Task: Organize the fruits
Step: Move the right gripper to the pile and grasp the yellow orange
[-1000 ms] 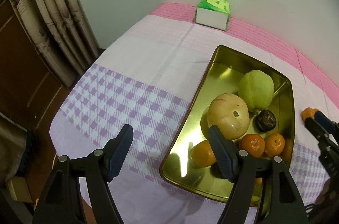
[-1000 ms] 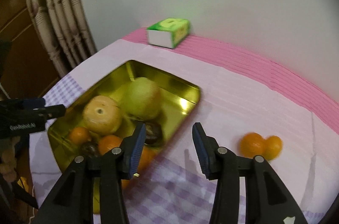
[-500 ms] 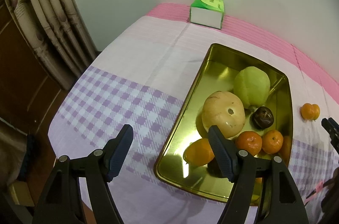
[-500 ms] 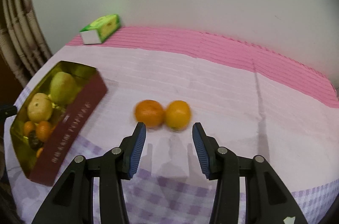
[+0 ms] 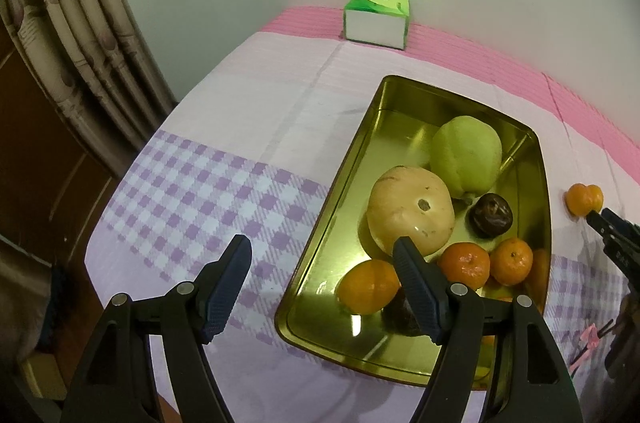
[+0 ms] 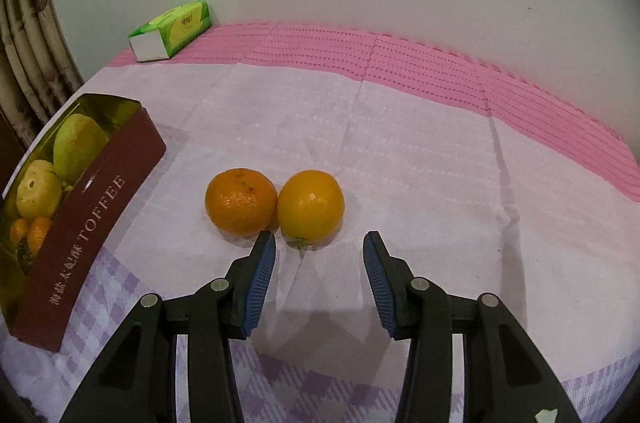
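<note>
Right gripper (image 6: 319, 255) jaws parted with nothing between them, low over the tablecloth (image 6: 400, 159); just past its tips two oranges touch side by side, the darker orange (image 6: 241, 201) at the left fingertip (image 6: 266, 247) and the yellower orange (image 6: 311, 207) roughly in line with the gap. Left gripper (image 5: 322, 259) spread wide and empty above the near-left corner of the gold tin (image 5: 360, 159), which holds small oranges (image 5: 464, 263), a pale round fruit (image 5: 410, 211), a dark fruit (image 5: 491, 215) and a green pear (image 5: 468, 155). Green tissue box (image 6: 170, 29) at the far edge by the wall.
</note>
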`<action>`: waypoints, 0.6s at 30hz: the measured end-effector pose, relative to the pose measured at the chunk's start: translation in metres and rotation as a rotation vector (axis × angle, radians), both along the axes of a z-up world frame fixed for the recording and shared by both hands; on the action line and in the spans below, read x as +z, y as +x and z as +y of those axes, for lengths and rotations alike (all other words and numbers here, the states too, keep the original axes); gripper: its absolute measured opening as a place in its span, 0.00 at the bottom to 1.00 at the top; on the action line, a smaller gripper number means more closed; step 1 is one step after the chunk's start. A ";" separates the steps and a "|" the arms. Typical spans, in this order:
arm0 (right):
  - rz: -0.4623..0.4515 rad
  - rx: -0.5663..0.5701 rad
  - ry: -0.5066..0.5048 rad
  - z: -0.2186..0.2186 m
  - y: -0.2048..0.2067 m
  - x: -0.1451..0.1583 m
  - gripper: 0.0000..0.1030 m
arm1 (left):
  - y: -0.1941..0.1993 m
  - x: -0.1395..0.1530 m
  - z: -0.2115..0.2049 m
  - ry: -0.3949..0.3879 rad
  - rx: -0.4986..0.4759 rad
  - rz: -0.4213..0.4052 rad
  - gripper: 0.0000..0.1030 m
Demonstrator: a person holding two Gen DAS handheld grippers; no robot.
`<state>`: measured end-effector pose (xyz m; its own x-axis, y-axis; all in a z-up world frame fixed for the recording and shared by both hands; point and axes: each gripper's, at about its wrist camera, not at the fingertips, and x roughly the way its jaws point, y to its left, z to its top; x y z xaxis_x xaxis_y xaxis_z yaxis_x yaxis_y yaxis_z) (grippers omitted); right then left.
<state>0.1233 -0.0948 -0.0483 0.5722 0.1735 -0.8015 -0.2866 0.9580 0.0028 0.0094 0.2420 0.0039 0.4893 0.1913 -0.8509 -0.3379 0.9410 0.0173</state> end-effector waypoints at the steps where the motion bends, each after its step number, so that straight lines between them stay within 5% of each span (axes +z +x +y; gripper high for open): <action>1: 0.000 -0.001 0.002 0.001 0.001 -0.001 0.42 | 0.000 -0.001 -0.001 0.001 -0.001 0.003 0.71; 18: -0.032 -0.020 0.009 0.012 0.020 -0.010 0.42 | 0.001 -0.005 -0.008 0.024 -0.023 -0.004 0.71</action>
